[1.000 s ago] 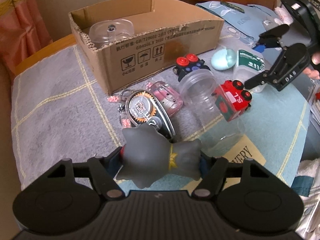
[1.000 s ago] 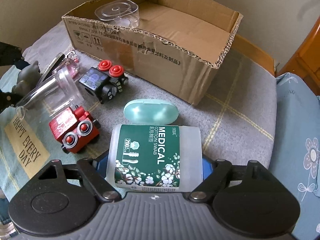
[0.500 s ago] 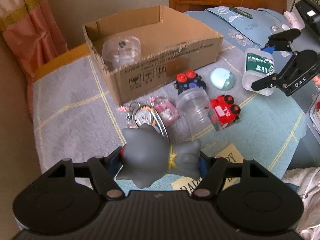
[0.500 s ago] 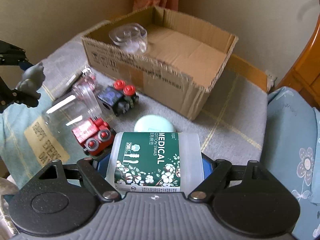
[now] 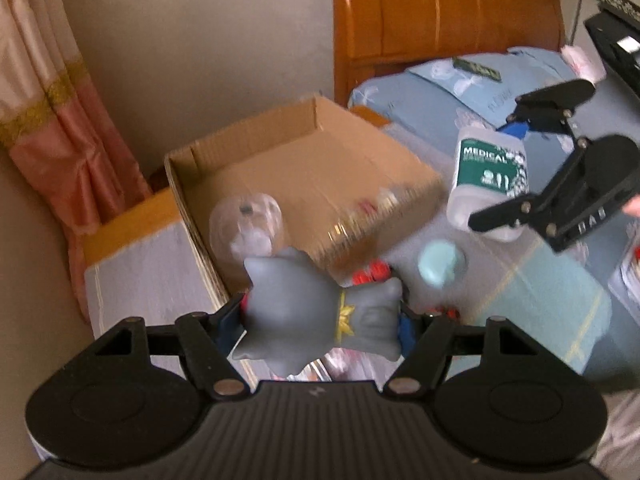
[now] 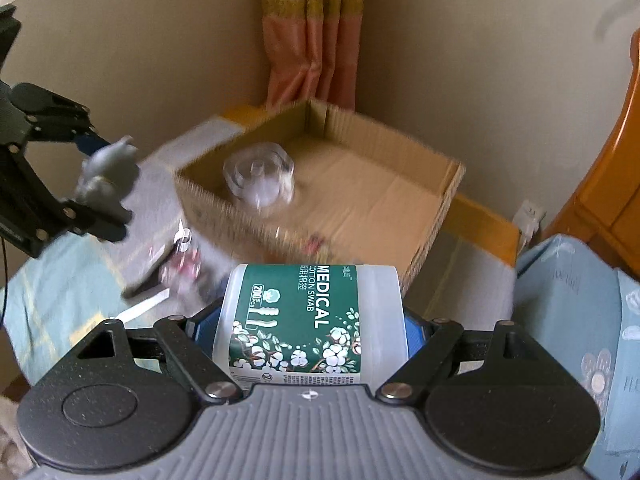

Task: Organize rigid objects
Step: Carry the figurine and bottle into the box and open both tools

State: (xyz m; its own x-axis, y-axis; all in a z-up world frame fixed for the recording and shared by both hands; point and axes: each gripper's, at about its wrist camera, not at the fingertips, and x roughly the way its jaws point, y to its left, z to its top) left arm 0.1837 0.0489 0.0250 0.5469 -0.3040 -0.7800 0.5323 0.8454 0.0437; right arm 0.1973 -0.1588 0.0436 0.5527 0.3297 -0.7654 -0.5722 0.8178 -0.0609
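The cardboard box stands open on the grey cloth-covered surface in the corner by the pink curtain; a clear plastic lid lies inside it near one wall. The right hand-held gripper is clamped on a cotton swab jar, held in the air near the box's front edge. The left hand-held gripper is clamped on a grey cat figure, raised just beside the box. A mint green case lies on the cloth below.
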